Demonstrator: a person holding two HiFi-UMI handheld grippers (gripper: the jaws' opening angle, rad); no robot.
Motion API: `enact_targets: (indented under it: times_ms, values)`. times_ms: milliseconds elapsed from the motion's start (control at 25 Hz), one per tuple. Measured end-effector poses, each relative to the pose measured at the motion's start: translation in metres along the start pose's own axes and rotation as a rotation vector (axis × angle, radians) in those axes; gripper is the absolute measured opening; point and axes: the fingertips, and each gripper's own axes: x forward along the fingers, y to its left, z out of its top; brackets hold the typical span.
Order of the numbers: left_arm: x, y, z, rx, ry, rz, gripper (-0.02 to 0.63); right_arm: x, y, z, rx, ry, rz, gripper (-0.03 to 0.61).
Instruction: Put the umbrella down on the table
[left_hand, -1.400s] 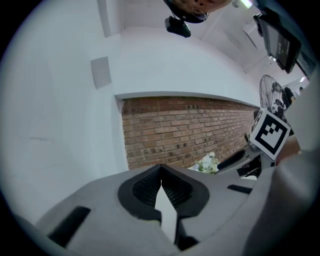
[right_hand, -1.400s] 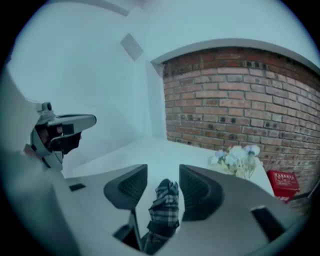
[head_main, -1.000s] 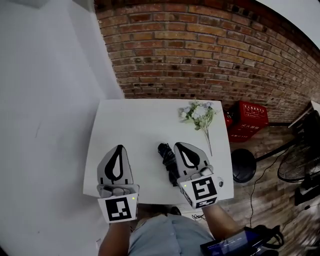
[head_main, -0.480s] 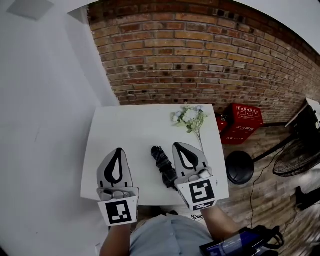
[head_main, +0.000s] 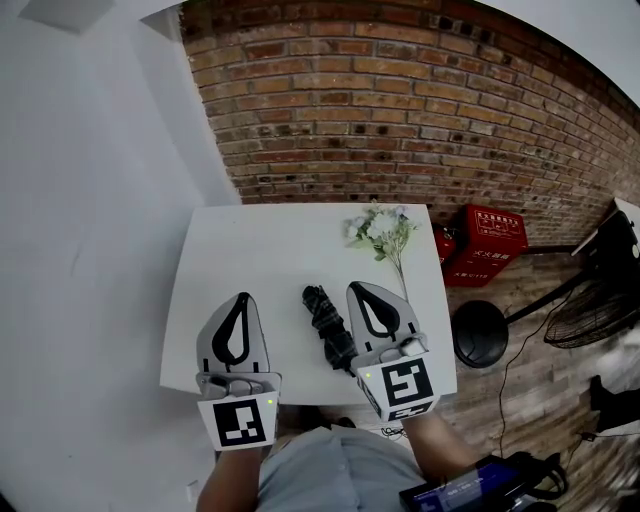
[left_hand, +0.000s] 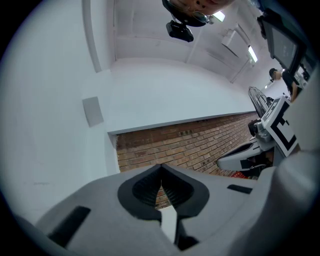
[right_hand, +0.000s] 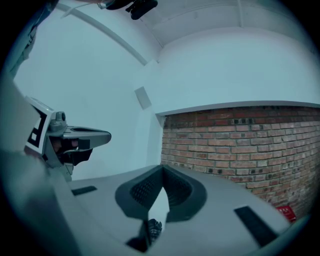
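1. Folded black umbrella (head_main: 328, 325) lies flat on the white tabletop (head_main: 260, 250), near edge, just left of the right gripper (head_main: 356, 288).
2. Right gripper clenched, empty. Left gripper (head_main: 241, 297) likewise, further left.
3. Judgement: put-down looks done; next move only calls for drawing both grippers clear.
4. Red crates (head_main: 497, 232) on the floor, far right; contents unreadable.

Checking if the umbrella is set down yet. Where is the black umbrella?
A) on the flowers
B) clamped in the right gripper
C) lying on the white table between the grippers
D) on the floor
C: the umbrella lies on the table between the left gripper and right gripper, both shut.
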Motion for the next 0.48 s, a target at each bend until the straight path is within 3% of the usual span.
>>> enact_targets:
  times_ms: [480]
  values:
    - [0.0007, 0.0011, -0.0092, 0.012, 0.018, -0.002, 0.008, 0.0049, 0.0063, -0.005, -0.004, 0.014, 0.009, 0.005]
